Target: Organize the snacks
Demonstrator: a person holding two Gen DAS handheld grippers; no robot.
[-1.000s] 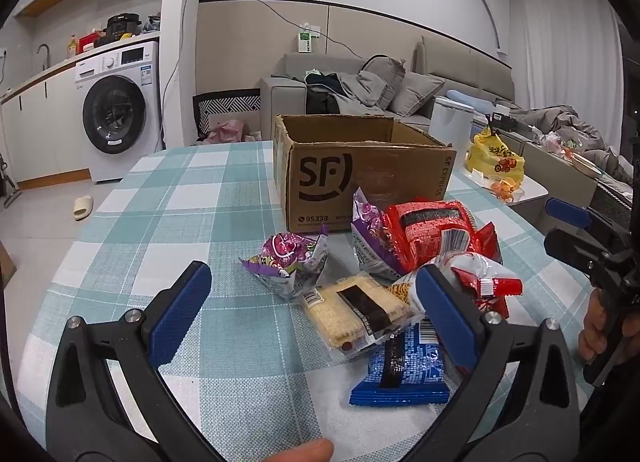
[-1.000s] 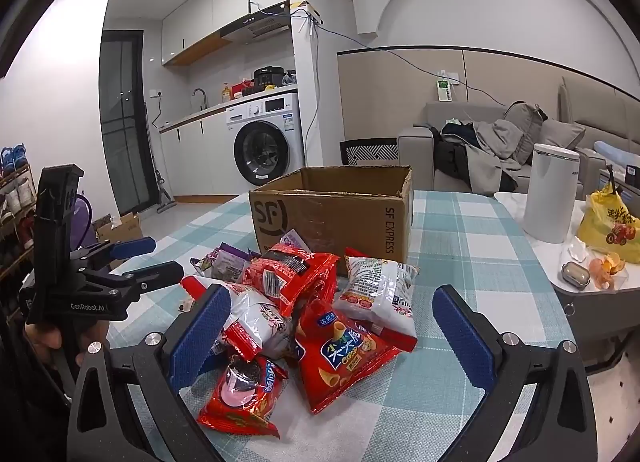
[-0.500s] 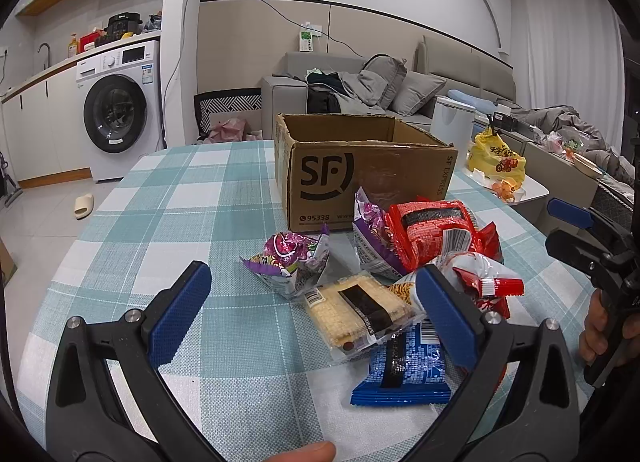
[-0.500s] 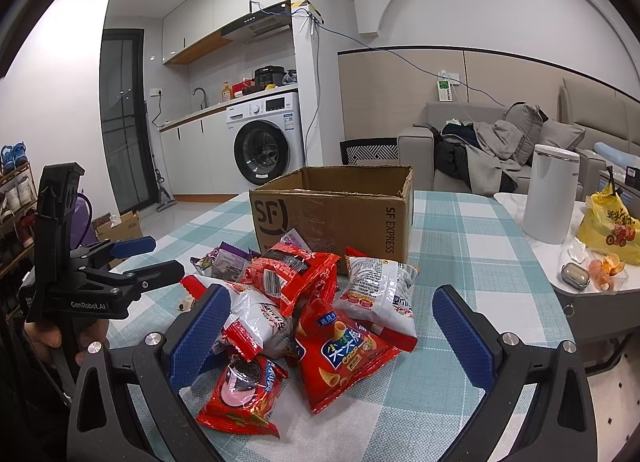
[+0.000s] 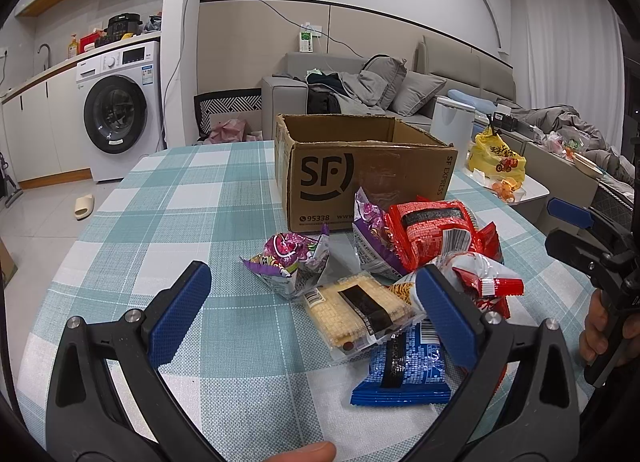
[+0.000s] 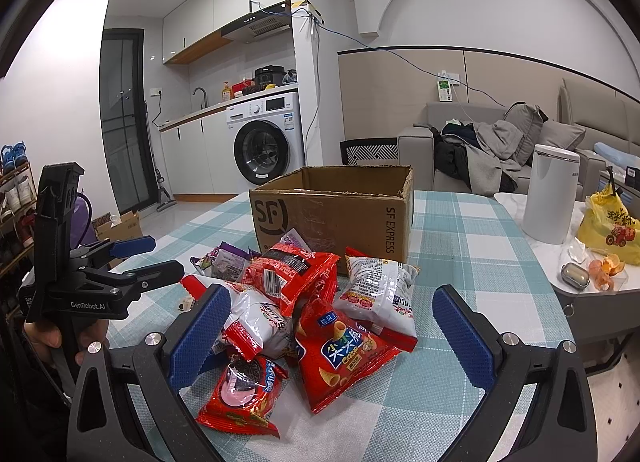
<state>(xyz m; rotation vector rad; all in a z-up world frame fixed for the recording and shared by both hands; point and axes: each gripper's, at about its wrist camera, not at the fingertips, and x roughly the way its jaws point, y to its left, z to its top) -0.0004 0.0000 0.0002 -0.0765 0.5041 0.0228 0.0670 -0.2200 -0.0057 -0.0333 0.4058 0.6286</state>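
A pile of snack packets lies on the checked tablecloth in front of an open cardboard SF box; the box also shows in the right wrist view. In the left wrist view I see a purple packet, a clear cracker packet, a blue packet and a red packet. In the right wrist view I see a red crisp bag, a white bag and a red cookie packet. My left gripper is open and empty above the near table. My right gripper is open and empty over the pile.
A side table to the right carries a white canister, a yellow bag and orange peel. A washing machine and a sofa stand beyond the table. The tablecloth stretches to the left of the box.
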